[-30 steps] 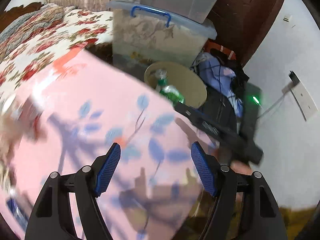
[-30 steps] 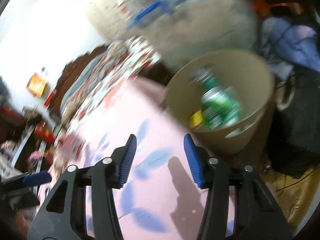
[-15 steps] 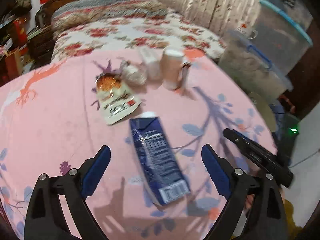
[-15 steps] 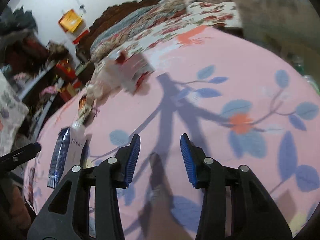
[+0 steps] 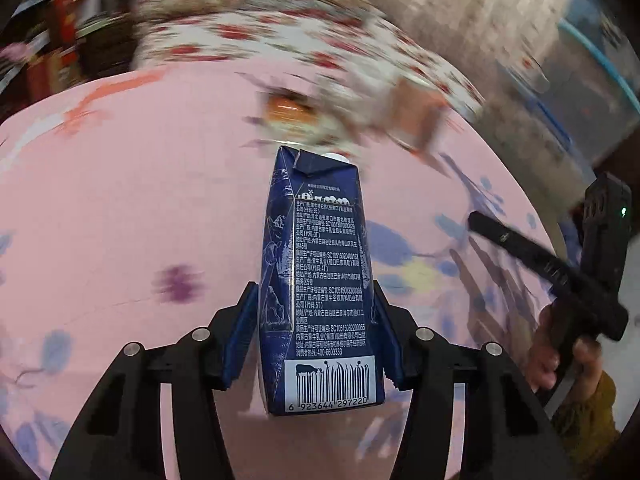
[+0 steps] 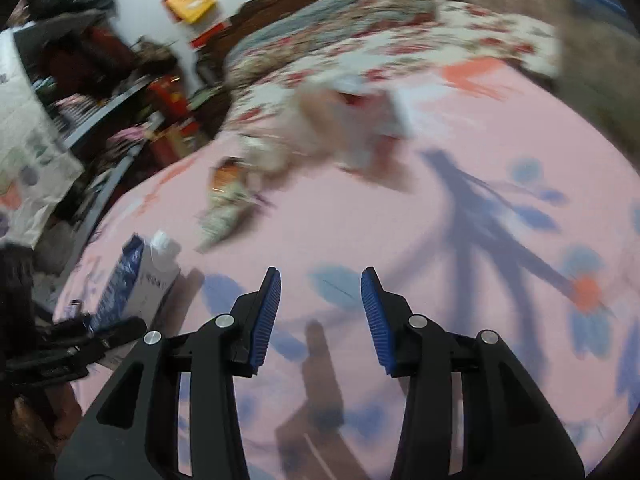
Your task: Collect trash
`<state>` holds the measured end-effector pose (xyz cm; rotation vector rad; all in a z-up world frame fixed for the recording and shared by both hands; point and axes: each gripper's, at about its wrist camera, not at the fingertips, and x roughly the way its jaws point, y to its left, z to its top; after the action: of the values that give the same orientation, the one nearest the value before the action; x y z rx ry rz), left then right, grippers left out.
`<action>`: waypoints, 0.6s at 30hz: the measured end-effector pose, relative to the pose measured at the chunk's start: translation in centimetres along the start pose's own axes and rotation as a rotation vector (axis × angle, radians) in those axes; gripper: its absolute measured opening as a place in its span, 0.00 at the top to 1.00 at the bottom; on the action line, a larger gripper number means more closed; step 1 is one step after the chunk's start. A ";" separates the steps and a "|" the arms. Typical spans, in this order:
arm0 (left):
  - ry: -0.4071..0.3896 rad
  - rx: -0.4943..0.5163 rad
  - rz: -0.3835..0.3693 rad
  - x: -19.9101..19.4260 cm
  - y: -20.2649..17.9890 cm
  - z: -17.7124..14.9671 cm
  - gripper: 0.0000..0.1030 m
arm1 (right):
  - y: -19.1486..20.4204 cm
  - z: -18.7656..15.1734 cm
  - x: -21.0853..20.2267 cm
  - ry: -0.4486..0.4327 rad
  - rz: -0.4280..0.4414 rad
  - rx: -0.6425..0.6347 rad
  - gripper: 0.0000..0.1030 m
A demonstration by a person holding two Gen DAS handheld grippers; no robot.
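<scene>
A dark blue milk carton [image 5: 320, 280] lies lengthwise on the pink tablecloth [image 5: 120, 200], barcode end toward the camera. My left gripper [image 5: 314, 300] straddles its lower half; the jaws are closing and both blue pads touch its sides. The right wrist view shows the same carton [image 6: 136, 280] at the left with the left gripper [image 6: 92, 336] on it. My right gripper [image 6: 320, 280] hovers open over bare cloth with nothing between its fingers. Beyond the carton lie a blurred orange snack wrapper [image 5: 288, 108] and a brownish paper cup [image 5: 416, 120].
A bed with a floral cover [image 5: 280, 28] runs behind the table. Clear storage boxes [image 5: 560, 60] stand at the right. A person's hand [image 5: 560, 352] holds the right gripper [image 5: 540, 256] past the table's right edge. Cluttered shelves [image 6: 100, 80] fill the left background.
Both grippers swung from the bin side back over the table. The left gripper came down around the blue carton and narrowed onto it. The right gripper stayed open and empty.
</scene>
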<state>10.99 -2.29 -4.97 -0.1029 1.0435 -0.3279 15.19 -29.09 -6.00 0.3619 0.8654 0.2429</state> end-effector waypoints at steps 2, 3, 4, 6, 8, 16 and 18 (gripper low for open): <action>-0.017 -0.057 0.036 -0.5 2.6 -0.2 0.51 | 2.0 1.8 1.8 0.005 0.047 -0.030 0.56; -0.016 -0.096 0.051 -0.5 4.0 -0.3 0.51 | 3.2 2.9 3.0 0.006 0.053 -0.063 0.56; -0.014 -0.133 0.055 -0.6 5.2 -0.5 0.50 | 4.1 3.5 4.0 0.009 0.048 -0.090 0.56; -0.032 -0.164 0.021 -1.0 6.3 -0.8 0.51 | 5.9 5.0 7.0 0.030 0.034 -0.139 0.56; -0.050 -0.146 0.038 -1.2 6.2 -1.2 0.50 | 6.7 5.9 9.1 0.048 0.022 -0.148 0.56; -0.103 -0.103 0.052 -1.5 5.7 -2.0 0.49 | 9.3 5.4 12.4 0.107 0.035 -0.226 0.76; -0.103 -0.110 0.041 -1.4 5.9 -1.8 0.49 | 10.0 4.4 12.1 0.113 0.014 -0.256 0.83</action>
<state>10.06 3.85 -6.14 -0.1950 0.9596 -0.2256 25.58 -16.69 -7.76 0.1162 0.9308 0.3857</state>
